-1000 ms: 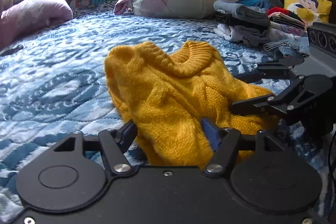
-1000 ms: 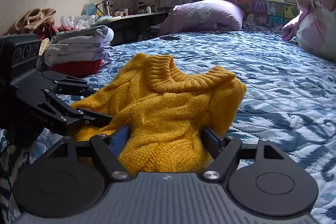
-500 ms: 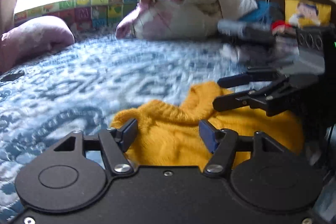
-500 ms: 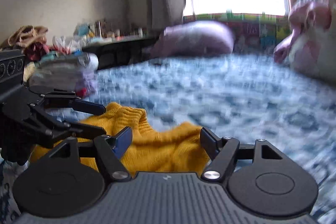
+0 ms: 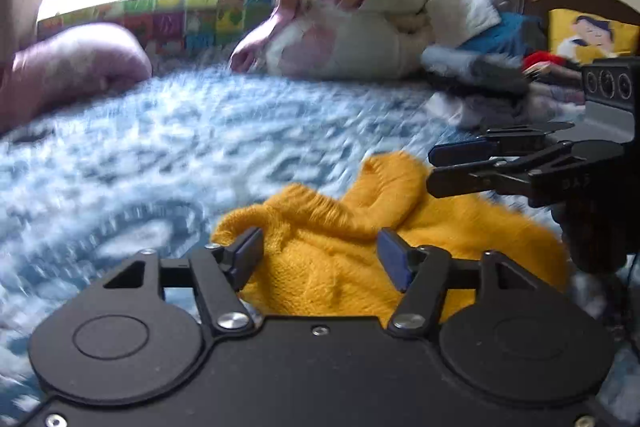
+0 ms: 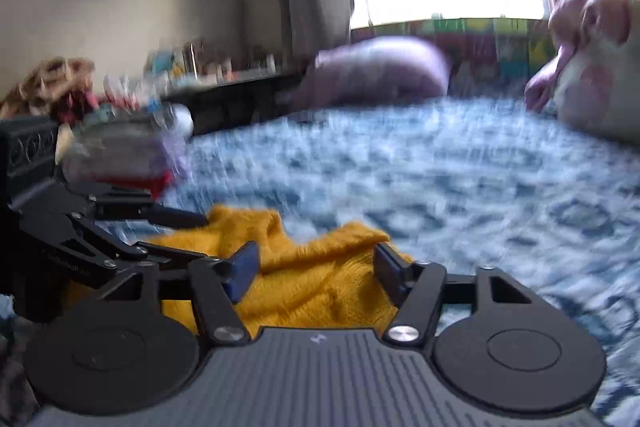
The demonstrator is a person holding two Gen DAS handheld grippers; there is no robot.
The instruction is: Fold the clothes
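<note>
A mustard-yellow knit sweater (image 5: pixel 344 251) lies crumpled on the blue patterned bedspread (image 5: pixel 168 155), collar toward the far side. My left gripper (image 5: pixel 320 259) is open, its jaws wide apart over the near part of the sweater. My right gripper (image 6: pixel 312 267) is also open, its jaws spread over the sweater (image 6: pixel 312 283). The right gripper shows in the left wrist view (image 5: pixel 456 167) just right of the collar. The left gripper shows in the right wrist view (image 6: pixel 168 227) at the sweater's left. Both views are motion-blurred.
A pink-and-white bundled quilt (image 5: pixel 344 31) and a stack of folded clothes (image 5: pixel 492 79) lie at the head of the bed. A purple pillow (image 5: pixel 76 67) sits far left. Another folded pile (image 6: pixel 120 155) sits left in the right wrist view.
Both grippers have risen and drawn back from the sweater, so it sits lower and smaller in both views. The jaws stay open. The sweater lies flatter on the bed.
</note>
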